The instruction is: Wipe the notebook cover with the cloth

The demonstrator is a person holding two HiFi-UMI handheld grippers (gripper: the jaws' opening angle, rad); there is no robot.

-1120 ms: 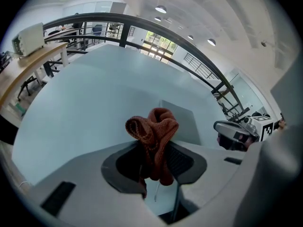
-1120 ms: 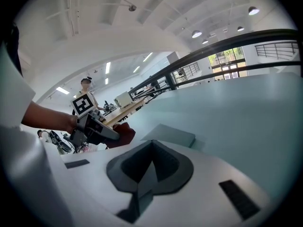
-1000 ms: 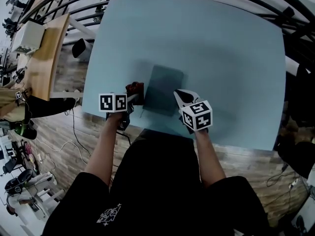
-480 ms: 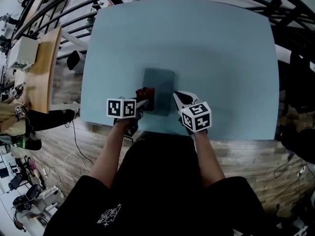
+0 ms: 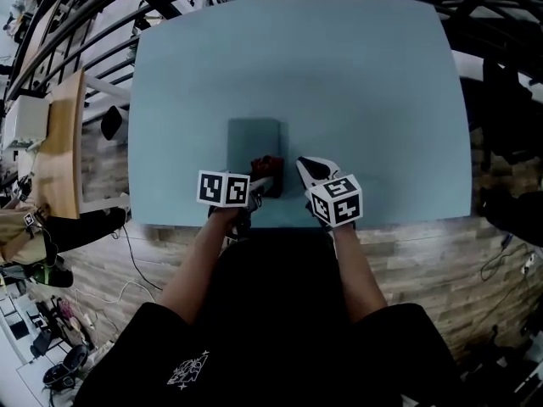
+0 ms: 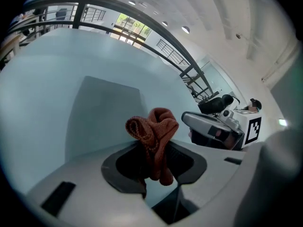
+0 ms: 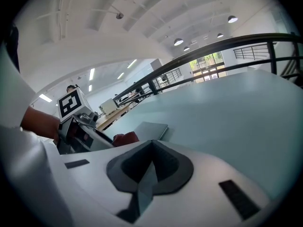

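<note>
A grey-blue notebook (image 5: 253, 138) lies flat on the light blue table (image 5: 365, 83), close to its near edge. A crumpled red cloth (image 5: 267, 165) rests on the notebook's near right corner, and my left gripper (image 5: 269, 178) is shut on it. In the left gripper view the cloth (image 6: 154, 134) bulges up out of the jaws, with the notebook (image 6: 102, 112) beyond and to the left. My right gripper (image 5: 308, 168) is shut and empty, just right of the notebook over bare table. The right gripper view shows the notebook (image 7: 149, 129), the cloth (image 7: 125, 138) and the left gripper (image 7: 78, 126).
A wooden desk (image 5: 64, 138) stands left of the table, beyond a gap of wood floor. Dark railings (image 5: 102, 24) curve round the table's far side. Bare table surface stretches beyond and to the right of the notebook.
My left gripper has carried the cloth rightward, from the notebook's left edge to its near right corner. The right gripper has stayed beside the notebook.
</note>
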